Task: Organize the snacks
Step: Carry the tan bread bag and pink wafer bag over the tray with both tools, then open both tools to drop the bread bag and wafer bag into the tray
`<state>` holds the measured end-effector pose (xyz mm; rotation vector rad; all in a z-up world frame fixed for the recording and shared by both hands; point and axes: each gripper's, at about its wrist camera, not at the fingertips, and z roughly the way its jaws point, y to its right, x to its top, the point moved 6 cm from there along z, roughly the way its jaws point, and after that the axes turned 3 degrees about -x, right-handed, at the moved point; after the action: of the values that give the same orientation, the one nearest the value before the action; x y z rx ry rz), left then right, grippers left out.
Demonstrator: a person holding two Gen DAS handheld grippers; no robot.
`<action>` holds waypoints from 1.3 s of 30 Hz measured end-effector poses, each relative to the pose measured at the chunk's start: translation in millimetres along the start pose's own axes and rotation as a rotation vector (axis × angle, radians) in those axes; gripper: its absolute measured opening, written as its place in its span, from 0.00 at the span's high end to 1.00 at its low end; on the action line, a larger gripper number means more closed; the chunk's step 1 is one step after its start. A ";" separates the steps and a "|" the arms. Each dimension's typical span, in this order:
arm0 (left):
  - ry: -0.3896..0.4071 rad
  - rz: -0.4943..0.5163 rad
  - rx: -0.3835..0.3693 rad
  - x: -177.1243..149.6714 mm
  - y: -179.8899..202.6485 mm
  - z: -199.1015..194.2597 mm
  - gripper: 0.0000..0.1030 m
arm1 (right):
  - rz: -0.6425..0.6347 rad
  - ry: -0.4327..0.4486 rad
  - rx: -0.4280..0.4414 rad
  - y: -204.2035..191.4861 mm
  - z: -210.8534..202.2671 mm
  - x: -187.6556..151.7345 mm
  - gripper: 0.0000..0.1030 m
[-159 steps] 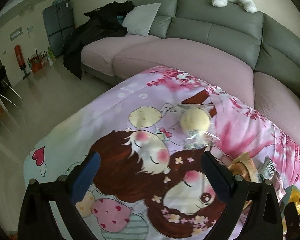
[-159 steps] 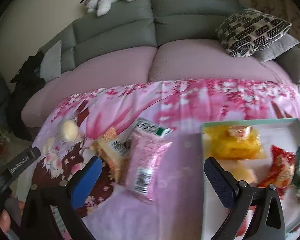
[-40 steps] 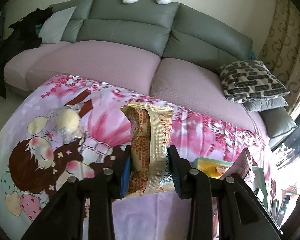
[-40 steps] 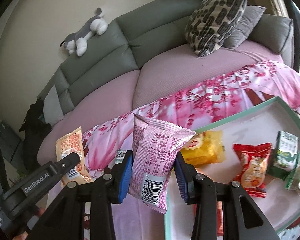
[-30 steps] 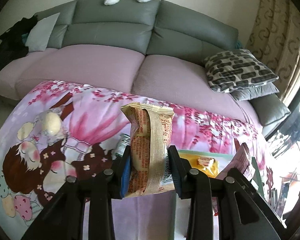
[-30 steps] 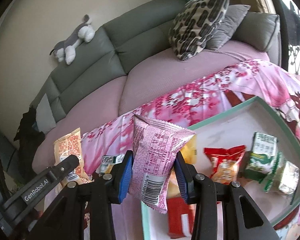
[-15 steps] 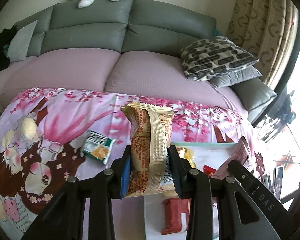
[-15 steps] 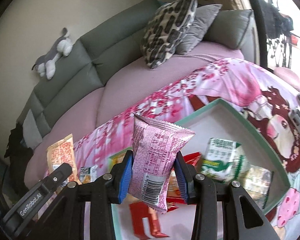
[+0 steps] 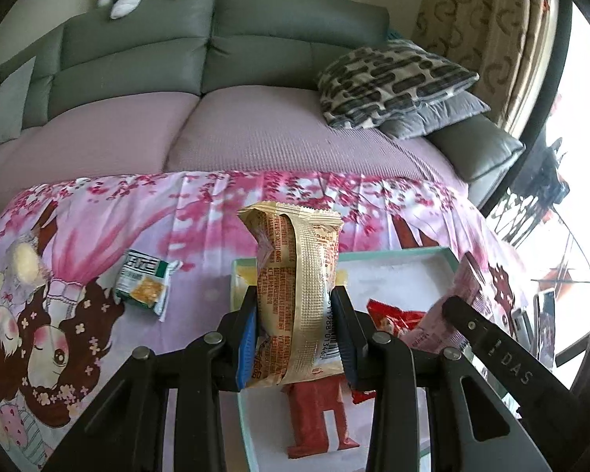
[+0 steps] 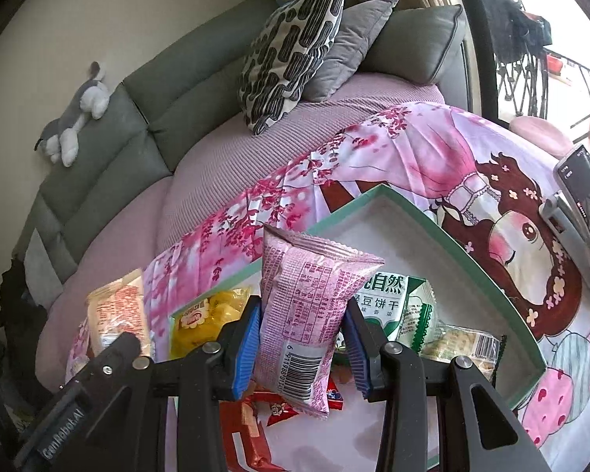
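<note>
- the left gripper (image 9: 297, 332) is clamped on a tan snack packet (image 9: 295, 295), held upright, long axis pointing away from the hand.
- the right gripper (image 10: 303, 344) is clamped on a pink snack packet (image 10: 306, 314), also upright.
- the green-rimmed box (image 10: 487, 271) lies directly below both; the right packet hangs over its middle, the left over its near-left corner.
- a small green packet (image 9: 145, 285) lies on the cloth, left of the box.

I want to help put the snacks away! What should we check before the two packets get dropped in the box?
1. Left gripper pinches the tan packet: ok.
2. Right gripper pinches the pink packet: ok.
3. Both packets hang over the box: ok.
4. Bare floor left in the box's far corner: ok.
5. Every snack collected: not ok, a green packet and a round yellow snack still lie on the cloth.
6. Packets undamaged: cannot tell.
</note>
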<state>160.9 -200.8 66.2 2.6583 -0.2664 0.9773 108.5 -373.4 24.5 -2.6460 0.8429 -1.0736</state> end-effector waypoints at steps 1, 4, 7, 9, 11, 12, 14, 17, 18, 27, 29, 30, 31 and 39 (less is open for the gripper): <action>-0.007 0.008 -0.003 -1.6 3.3 2.4 0.64 | -0.004 -0.005 -0.003 -0.9 1.7 -1.1 0.58; -0.028 0.029 -0.010 -6.6 11.3 9.9 0.64 | -0.008 -0.011 -0.005 -2.4 5.3 -2.6 0.58; -0.057 0.036 -0.013 -12.1 16.1 18.7 0.64 | -0.013 -0.016 -0.011 -2.6 7.2 -3.5 0.58; -0.068 0.038 -0.014 -14.8 17.9 22.8 0.64 | -0.018 -0.022 -0.010 -3.3 8.5 -4.2 0.58; -0.081 0.039 -0.015 -18.0 19.2 28.2 0.64 | -0.026 -0.022 -0.012 -4.6 8.1 -4.3 0.58; -0.086 0.040 -0.015 -19.3 19.6 30.0 0.64 | -0.031 -0.021 -0.013 -5.5 8.1 -4.1 0.58; -0.103 0.038 -0.016 -22.8 20.0 35.0 0.64 | -0.039 -0.023 -0.015 -6.9 9.1 -4.6 0.58; -0.116 0.029 -0.030 -25.6 19.9 39.1 0.63 | -0.048 -0.030 -0.009 -9.1 10.1 -5.8 0.58; -0.118 0.027 -0.032 -25.3 19.8 39.6 0.63 | -0.047 -0.030 -0.007 -9.8 10.5 -5.6 0.58; -0.120 0.009 -0.017 -24.7 14.9 39.9 0.61 | -0.044 -0.047 -0.019 -7.8 13.3 -7.0 0.56; -0.121 0.015 -0.007 -24.6 14.4 38.9 0.57 | -0.045 -0.044 -0.031 -7.0 12.3 -6.2 0.52; -0.122 0.016 0.002 -24.5 14.0 38.4 0.53 | -0.044 -0.042 -0.038 -6.1 11.4 -5.6 0.48; -0.121 0.016 0.008 -24.1 13.4 37.9 0.51 | -0.043 -0.041 -0.041 -5.4 10.5 -5.4 0.44; -0.103 0.011 0.016 -18.9 10.6 28.8 0.50 | -0.045 -0.028 -0.030 -7.3 4.2 -2.8 0.43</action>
<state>161.1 -219.1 35.2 2.7284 -0.2971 0.8498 112.9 -366.1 22.4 -2.7107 0.8042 -1.0402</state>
